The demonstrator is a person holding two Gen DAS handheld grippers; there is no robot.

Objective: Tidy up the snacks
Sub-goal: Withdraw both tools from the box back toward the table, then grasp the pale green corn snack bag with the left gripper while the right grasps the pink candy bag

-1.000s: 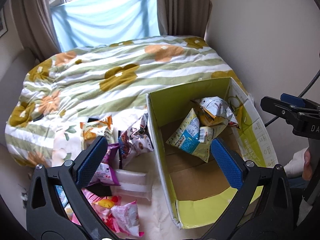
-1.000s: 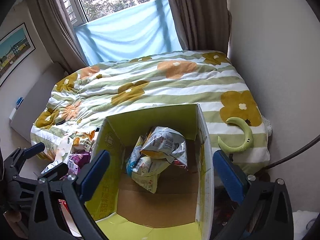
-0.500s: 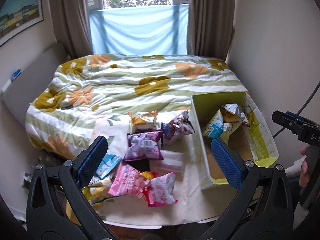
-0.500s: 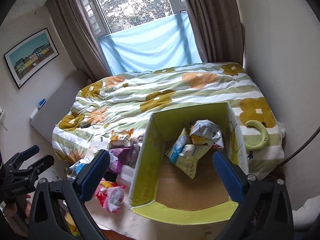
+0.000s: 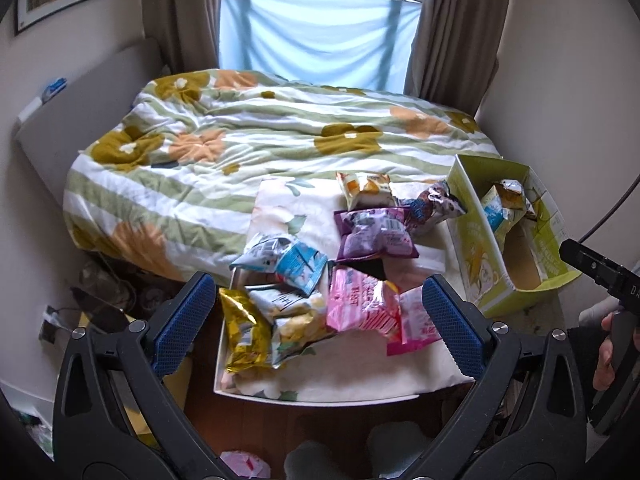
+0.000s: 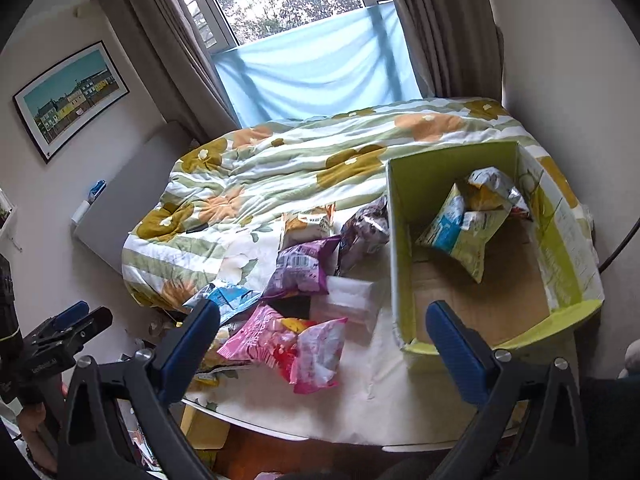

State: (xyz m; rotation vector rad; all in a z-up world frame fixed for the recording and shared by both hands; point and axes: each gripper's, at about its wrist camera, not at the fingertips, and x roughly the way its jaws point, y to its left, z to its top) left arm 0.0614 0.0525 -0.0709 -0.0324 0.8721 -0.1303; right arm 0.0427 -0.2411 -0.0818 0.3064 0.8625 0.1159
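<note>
Several snack bags [image 5: 372, 236] beside green box [image 6: 404, 240]

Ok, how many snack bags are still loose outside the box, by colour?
Pink bags: 2
Purple bag: 1
Blue-white bag: 1
Gold bag: 1
Pale yellow bag: 1
Orange-white bag: 1
Dark silvery bag: 1
Total: 8

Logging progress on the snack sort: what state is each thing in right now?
Left tool: open, empty, above the loose pile.
Right tool: open, empty.
Green box: open-topped, a few bags inside.
Blue-and-green bag: in the box, leaning.
Purple bag: outside the box, on the pile.
Pink bag: outside, lying flat.
Gold bag: outside, at the table's edge.
</note>
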